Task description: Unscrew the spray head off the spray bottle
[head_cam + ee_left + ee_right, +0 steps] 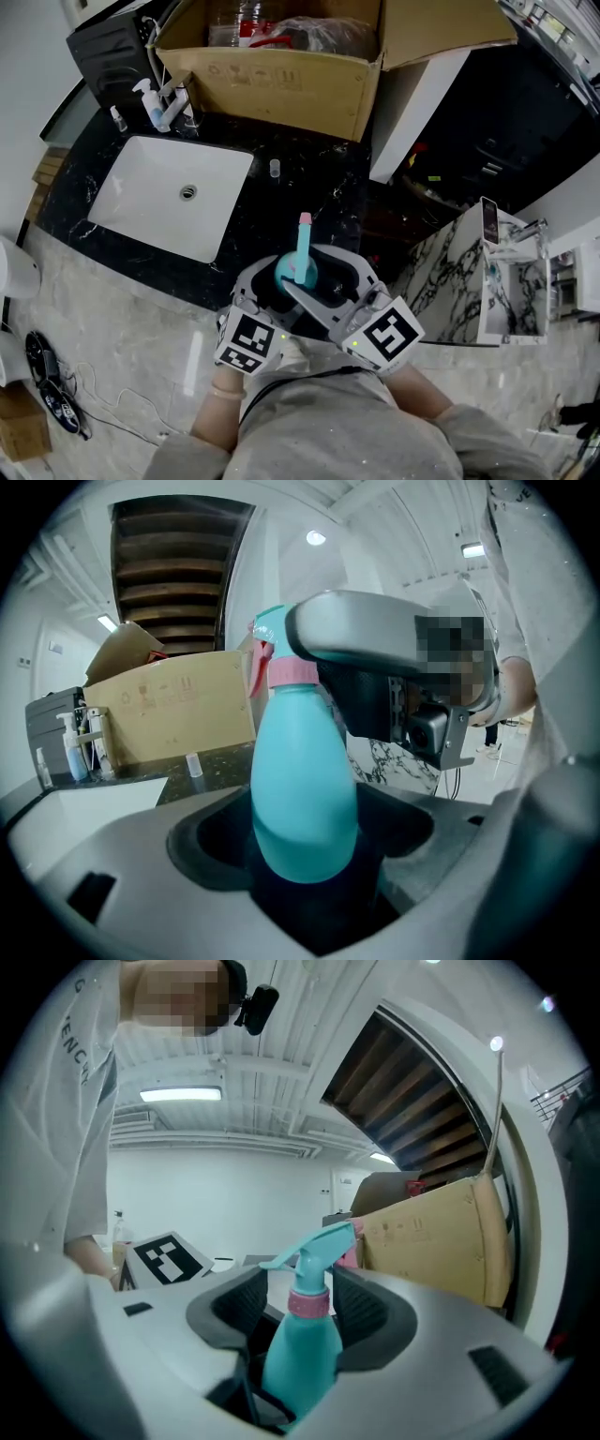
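A teal spray bottle (286, 272) with a pink collar and a teal spray head (303, 239) stands upright in front of the person, above the counter's near edge. My left gripper (278, 286) is shut on the bottle's rounded body (302, 789), which fills the left gripper view; its jaws close low on it (305, 860). My right gripper (319, 279) reaches in from the right at neck height. In the right gripper view its ribbed pads (361, 1312) flank the pink collar (308, 1302) with a small gap, so it (302, 1305) stands open around the neck. The trigger head (314, 1246) rises above the pads.
A white sink (141, 211) is set in the black counter (314, 183). Behind it stand an open cardboard box (281, 84), a soap pump bottle (150, 101) and a small vial (275, 168). A marble-fronted cabinet (450, 272) is at the right. Cables (52, 384) lie on the floor at the left.
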Demonstrator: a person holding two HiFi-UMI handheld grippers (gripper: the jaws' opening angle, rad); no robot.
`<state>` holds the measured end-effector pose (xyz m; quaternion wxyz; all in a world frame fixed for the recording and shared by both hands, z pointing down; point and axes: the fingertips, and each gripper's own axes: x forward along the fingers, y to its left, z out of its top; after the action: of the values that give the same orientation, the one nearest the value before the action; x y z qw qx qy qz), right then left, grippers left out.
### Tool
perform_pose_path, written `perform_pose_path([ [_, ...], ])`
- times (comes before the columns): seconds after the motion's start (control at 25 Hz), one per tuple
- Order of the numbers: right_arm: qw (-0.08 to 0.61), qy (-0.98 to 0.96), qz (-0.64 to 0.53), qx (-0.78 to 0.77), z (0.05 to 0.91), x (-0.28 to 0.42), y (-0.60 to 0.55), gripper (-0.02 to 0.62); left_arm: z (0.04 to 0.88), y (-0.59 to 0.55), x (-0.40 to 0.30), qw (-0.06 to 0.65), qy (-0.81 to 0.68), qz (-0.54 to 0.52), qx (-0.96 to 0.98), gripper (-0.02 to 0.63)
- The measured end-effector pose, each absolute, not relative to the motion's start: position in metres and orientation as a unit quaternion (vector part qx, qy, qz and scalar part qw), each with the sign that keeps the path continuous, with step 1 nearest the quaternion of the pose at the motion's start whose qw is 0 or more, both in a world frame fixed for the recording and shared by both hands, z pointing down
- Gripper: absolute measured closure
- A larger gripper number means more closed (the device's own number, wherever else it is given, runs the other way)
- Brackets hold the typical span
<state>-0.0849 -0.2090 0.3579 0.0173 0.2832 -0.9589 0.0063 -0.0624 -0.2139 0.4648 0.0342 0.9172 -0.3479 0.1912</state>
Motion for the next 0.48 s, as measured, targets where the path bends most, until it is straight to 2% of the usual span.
perform_pose_path([
  [0.32, -0.017, -0.938, 0.079, 0.337, 0.366, -0.029, -0.230, 0.417, 0.466, -0.214, -0.063, 0.038, -0.347, 0.191, 0.917, 0.252],
  [0.48, -0.021, -0.955, 0.087, 0.282, 0.365, -0.044, -0.218, 0.410, 0.467, -0.214, -0.063, 0.039, -0.347, 0.191, 0.917, 0.252],
])
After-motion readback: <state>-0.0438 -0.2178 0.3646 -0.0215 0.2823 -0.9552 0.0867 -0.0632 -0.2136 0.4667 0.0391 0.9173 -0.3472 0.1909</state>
